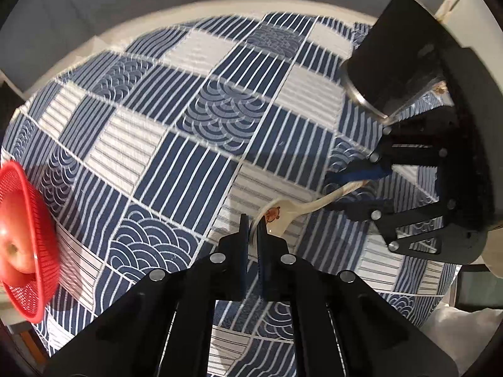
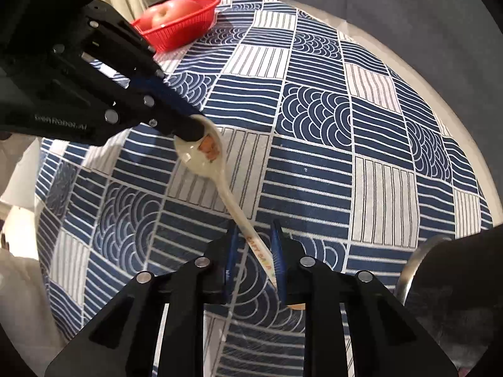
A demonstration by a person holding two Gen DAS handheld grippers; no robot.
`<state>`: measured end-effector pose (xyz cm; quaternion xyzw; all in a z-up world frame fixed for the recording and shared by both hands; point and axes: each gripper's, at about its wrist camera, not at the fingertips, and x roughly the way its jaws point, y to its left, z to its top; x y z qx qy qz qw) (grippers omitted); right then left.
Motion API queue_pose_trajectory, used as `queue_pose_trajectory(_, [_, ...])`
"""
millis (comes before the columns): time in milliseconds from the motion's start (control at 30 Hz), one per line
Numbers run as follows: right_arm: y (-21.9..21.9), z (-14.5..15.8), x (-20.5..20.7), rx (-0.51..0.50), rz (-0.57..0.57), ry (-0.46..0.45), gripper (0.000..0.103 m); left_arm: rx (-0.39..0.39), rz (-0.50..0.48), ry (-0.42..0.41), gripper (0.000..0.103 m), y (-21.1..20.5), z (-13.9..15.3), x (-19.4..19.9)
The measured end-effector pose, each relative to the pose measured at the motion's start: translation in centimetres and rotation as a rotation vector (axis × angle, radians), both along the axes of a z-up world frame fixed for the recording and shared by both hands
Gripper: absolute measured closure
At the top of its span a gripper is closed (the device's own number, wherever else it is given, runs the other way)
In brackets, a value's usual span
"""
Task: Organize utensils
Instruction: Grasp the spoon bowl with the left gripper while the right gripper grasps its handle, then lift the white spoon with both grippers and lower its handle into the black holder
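A cream ceramic spoon [image 2: 217,169] with a small orange picture in its bowl is held above the blue patterned tablecloth [image 2: 330,132]. My left gripper [image 1: 252,224] is shut on the rim of the spoon's bowl [image 1: 279,212]; it also shows in the right wrist view [image 2: 185,130]. My right gripper [image 2: 254,235] is open, its fingers on either side of the spoon's handle with gaps on both sides. It appears in the left wrist view [image 1: 358,191] around the handle's end.
A red mesh basket [image 2: 185,22] with an apple [image 2: 171,11] stands at the table's far left edge. A black holder with a metal rim [image 1: 396,66] stands beside my right gripper, also seen in the right wrist view [image 2: 456,282].
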<state>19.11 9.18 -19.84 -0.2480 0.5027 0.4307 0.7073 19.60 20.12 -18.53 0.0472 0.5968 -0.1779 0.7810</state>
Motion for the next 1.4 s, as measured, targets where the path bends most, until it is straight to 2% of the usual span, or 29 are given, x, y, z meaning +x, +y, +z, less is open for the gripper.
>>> queue_pose_trajectory(400, [-3.8,4.9,-1.7,0.073,-0.025,-0.039,0.089,0.078,-0.079,-0.153,0.096,-3.9,6.5,-2.3])
queue_pose_trajectory(733, [-7.5,10.5,-2.4,0.141,-0.041,-0.137,0.092,0.169,-0.178,-0.304,0.095,-8.6,13.2,-3.5])
queue_pose_trajectory(1167, [-13.4,17.5,0.3,0.307,-0.130,-0.260,0.092,0.324,-0.296,-0.500,0.094,-15.2,22.1,-2.6])
queue_pose_trajectory(1400, [-16.2,19.2,2.8,0.384,-0.203,-0.291,0.092,0.378,-0.327,-0.526,0.092,-18.3,24.7,0.0])
